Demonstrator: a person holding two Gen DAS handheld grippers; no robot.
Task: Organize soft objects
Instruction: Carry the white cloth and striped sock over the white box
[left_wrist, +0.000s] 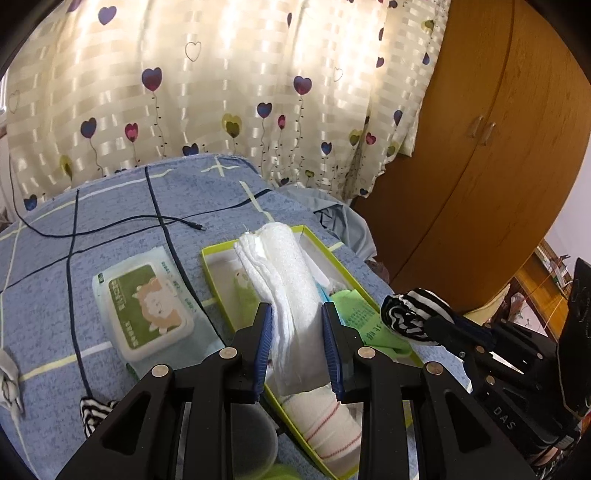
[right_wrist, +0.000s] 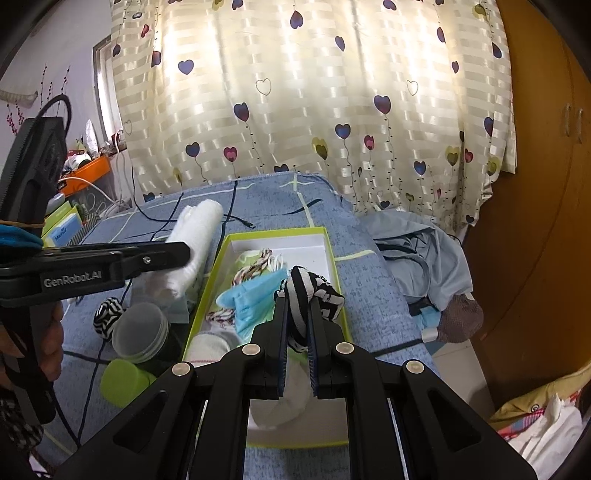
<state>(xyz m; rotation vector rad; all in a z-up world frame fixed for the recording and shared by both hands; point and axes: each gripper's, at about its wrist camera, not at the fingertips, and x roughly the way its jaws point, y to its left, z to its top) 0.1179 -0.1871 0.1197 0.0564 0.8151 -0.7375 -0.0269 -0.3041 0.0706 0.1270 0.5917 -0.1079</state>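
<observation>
Left claw (left_wrist: 297, 314): clamped on white towel (left_wrist: 288, 280), frame centre, over green box (left_wrist: 218, 291) | Right claw (right_wrist: 297, 306): clenched on striped sock (right_wrist: 303, 291), frame centre, above box interior | Box: on bed (left_wrist: 122, 206)

Two close wrist views, shared box (left_wrist: 334, 258)

Heart-print curtain (left_wrist: 221, 92) hangs behind the blue bedsheet (left_wrist: 44, 295); wet-wipes pack (left_wrist: 147, 310) beside black cable (left_wrist: 110, 225); wooden wardrobe (left_wrist: 480, 166) right.
</observation>
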